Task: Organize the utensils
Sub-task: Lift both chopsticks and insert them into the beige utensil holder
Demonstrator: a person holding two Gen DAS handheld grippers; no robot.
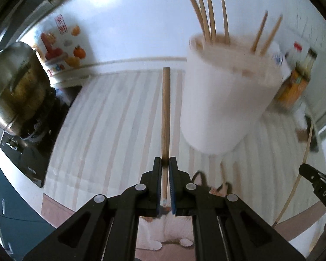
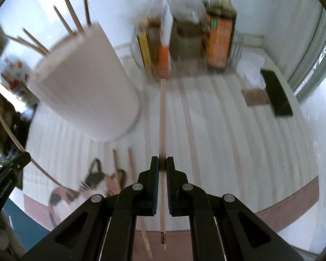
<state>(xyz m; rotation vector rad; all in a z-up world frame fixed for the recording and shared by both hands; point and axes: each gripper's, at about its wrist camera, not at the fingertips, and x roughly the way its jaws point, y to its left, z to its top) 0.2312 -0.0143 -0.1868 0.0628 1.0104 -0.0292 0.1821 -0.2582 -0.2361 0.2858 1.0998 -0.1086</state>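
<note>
My left gripper (image 1: 165, 160) is shut on a wooden chopstick (image 1: 165, 108) that sticks out straight ahead above the striped cloth. My right gripper (image 2: 162, 160) is shut on a paler, thinner chopstick (image 2: 162, 117) in the same way. A tall white holder (image 1: 226, 91) stands just right of the left chopstick, with several chopsticks (image 1: 210, 15) standing in it. The right wrist view shows the holder (image 2: 84, 82) at upper left. Two more chopsticks (image 2: 131, 165) lie on the cloth in front of the holder. The other gripper shows at each view's edge, with its chopstick.
A metal pot (image 1: 13, 82) and a printed canister (image 1: 63, 45) stand at the left. A wire rack with a dark sauce bottle (image 2: 220, 21) and boxes stands at the back. A black flat object (image 2: 276, 91) lies at right. A cat (image 2: 97, 180) sits below the table edge (image 2: 282, 208).
</note>
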